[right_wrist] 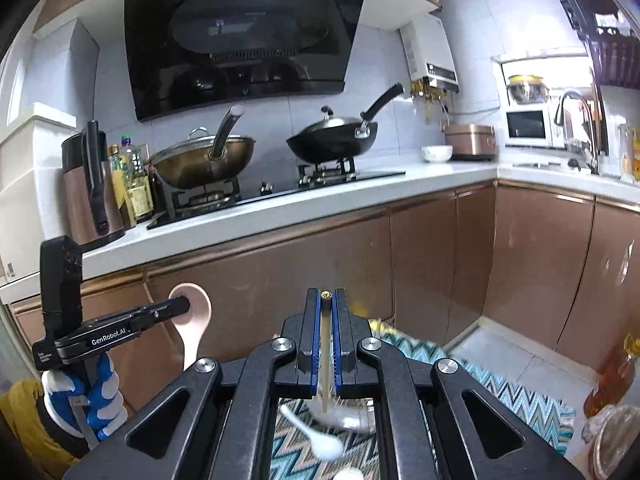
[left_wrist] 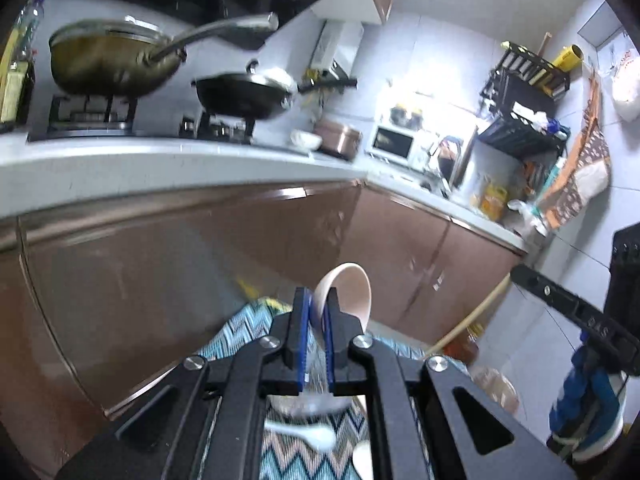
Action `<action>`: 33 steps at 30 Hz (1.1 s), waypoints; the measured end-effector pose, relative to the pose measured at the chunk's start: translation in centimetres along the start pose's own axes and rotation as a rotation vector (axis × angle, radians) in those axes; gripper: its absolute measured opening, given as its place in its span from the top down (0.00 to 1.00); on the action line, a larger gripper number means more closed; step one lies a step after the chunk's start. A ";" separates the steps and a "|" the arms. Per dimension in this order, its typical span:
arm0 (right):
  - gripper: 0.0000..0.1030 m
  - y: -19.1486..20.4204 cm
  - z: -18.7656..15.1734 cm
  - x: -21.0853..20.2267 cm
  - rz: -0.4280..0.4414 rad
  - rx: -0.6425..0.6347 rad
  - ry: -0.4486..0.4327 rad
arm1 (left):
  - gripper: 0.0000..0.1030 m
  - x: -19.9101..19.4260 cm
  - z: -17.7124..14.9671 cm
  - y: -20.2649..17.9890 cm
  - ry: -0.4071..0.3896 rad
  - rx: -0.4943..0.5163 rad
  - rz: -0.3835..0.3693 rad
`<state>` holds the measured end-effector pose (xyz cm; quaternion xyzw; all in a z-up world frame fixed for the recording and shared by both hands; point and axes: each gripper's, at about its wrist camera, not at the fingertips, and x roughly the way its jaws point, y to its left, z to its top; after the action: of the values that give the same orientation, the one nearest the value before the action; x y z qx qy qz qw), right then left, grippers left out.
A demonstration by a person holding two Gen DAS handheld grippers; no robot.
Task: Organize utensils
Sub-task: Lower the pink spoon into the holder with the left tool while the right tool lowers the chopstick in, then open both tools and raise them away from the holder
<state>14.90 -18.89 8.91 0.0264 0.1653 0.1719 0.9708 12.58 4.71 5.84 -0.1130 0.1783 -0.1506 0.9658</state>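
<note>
My left gripper is shut on a pale pink spoon, its bowl sticking up past the fingertips; the same spoon and left gripper show at the left of the right wrist view. My right gripper is shut on a pale chopstick that runs down between the blue pads. The chopstick and the right gripper's finger show at the right of the left wrist view. A white spoon and a clear container lie below on a zigzag cloth.
Brown cabinet doors stand ahead under a white counter with two pans on a stove, a rice cooker and a bowl. An oil bottle stands at the right.
</note>
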 end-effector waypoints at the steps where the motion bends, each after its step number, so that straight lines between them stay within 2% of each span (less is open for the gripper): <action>1: 0.95 -0.1 0.2 0.3 -0.004 -0.003 -0.006 | 0.94 0.5 0.3 -0.4 -0.023 0.010 0.026; 6: 0.95 -0.9 0.5 2.6 -0.023 -0.010 -0.010 | 0.94 4.3 0.4 -2.2 -0.091 0.031 0.135; 12: 0.95 -2.7 -0.6 5.7 -0.033 0.006 0.013 | 0.94 9.9 -1.8 -3.5 -0.153 0.089 0.283; 20: 0.95 -4.8 -3.0 9.9 -0.051 0.032 0.062 | 0.94 14.8 -5.6 -4.4 -0.187 0.119 0.385; 24: 0.95 -5.2 -4.8 11.6 -0.048 0.035 0.108 | 0.93 16.2 -7.7 -4.4 -0.174 0.140 0.396; 28: 0.94 -5.4 -6.4 12.7 -0.037 0.043 0.148 | 0.92 17.0 -8.8 -4.1 -0.144 0.130 0.363; 30: 0.90 -5.5 -6.9 12.8 -0.043 0.041 0.166 | 0.85 16.8 -9.2 -4.0 -0.124 0.123 0.337; 31: 0.88 -5.5 -7.1 12.8 -0.045 0.041 0.171 | 0.78 16.7 -9.3 -3.9 -0.120 0.118 0.323; 33: 0.85 -5.7 -7.2 12.6 -0.048 0.046 0.177 | 0.74 15.8 -9.2 -4.0 -0.130 0.115 0.293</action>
<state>25.57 -19.93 -2.43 0.0294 0.2548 0.1463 0.9554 22.19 -5.79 -6.30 -0.0397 0.1210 -0.0105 0.9918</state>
